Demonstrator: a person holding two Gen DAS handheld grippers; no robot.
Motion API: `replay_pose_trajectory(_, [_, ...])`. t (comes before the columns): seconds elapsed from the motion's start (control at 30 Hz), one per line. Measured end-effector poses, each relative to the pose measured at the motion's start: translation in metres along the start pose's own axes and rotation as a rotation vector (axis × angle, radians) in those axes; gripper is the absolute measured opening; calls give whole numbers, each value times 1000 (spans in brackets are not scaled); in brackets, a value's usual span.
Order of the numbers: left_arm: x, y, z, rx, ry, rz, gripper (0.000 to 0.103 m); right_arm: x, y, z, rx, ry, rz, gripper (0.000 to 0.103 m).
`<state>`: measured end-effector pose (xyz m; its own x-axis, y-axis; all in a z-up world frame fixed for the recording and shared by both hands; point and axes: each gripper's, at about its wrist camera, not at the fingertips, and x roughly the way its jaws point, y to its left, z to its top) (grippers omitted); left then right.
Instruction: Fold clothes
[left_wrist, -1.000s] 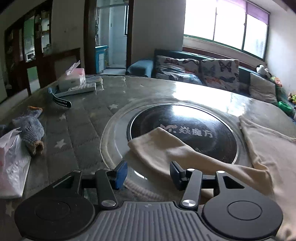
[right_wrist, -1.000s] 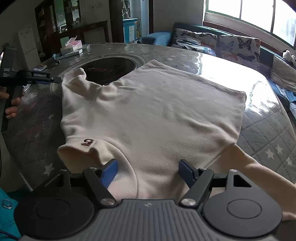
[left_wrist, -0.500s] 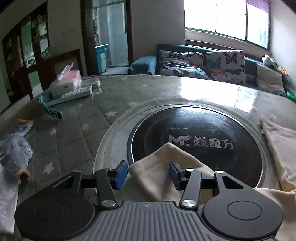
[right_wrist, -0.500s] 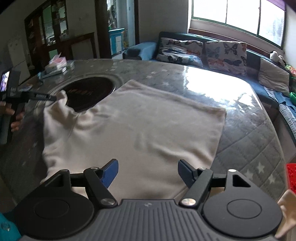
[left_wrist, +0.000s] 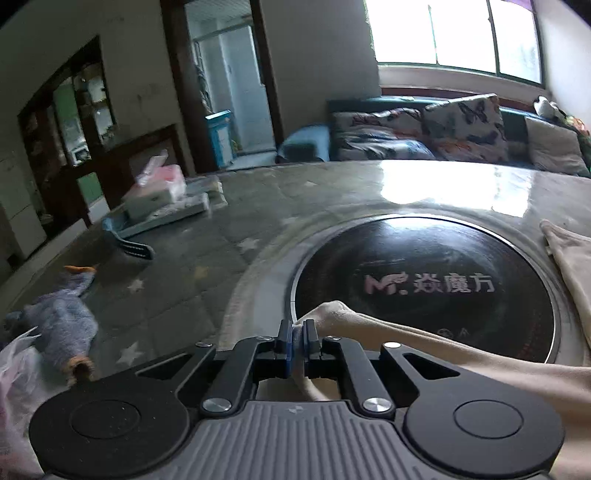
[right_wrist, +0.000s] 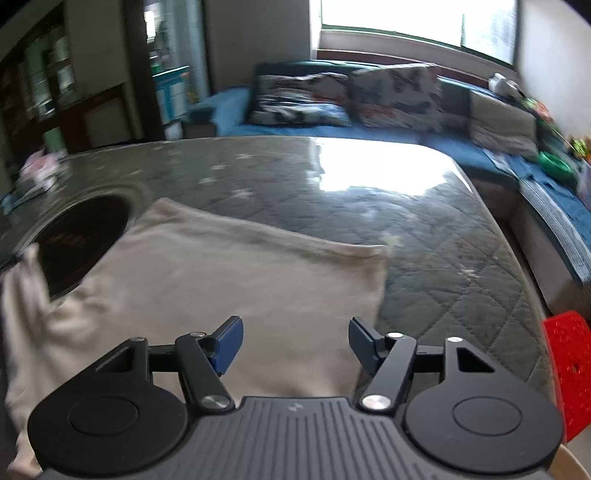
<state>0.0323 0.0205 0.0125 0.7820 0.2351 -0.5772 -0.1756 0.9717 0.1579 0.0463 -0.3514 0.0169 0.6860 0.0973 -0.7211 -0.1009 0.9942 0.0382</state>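
Sweater sleeve pinched by left hand-held gripper; right hand-held gripper spread.

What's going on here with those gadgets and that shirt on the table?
A person is folding a cream shirt spread on a quilted table, using handheld tongs instead of bare hands. The left tongs are shut on the end of one sleeve, which lies across a black round hob set in the table. The right tongs hang open over the shirt's body, holding nothing. No fold is made yet.
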Motion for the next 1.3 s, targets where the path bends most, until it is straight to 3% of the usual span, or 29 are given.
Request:
replay_pose_trajectory(0.1, [0, 1, 0, 28, 0, -25, 6, 21, -14, 10, 44, 0, -34, 65])
replay_pose_trajectory(0.27, [5, 3, 8, 22, -16, 10, 6, 52, -25, 23, 81, 12, -75, 63])
replay_pose_trajectory(0.6, [10, 38, 3, -35, 11, 110, 7, 93, -4, 50, 20, 3, -43, 63])
replay_pose_trajectory(0.73, [8, 47, 12, -66, 8, 114, 15, 103, 10, 61, -13, 0, -26, 64])
replay_pose_trajectory(0.8, [0, 45, 16, -68, -10, 106, 35, 98, 15, 64, -19, -8, -21, 64])
replay_pose_trajectory(0.83, [-5, 42, 18, -64, -20, 96, 36, 92, 17, 64, -20, -13, -19, 64])
replay_pose_trajectory(1.07, [-58, -24, 13, 100, -72, -201, 36, 26, -3, 33, -17, -31, -42, 64])
replay_pose_trajectory(1.3, [-102, -107, -12, 266, -43, -536, 36, -35, -32, -10, 10, -29, -106, 64])
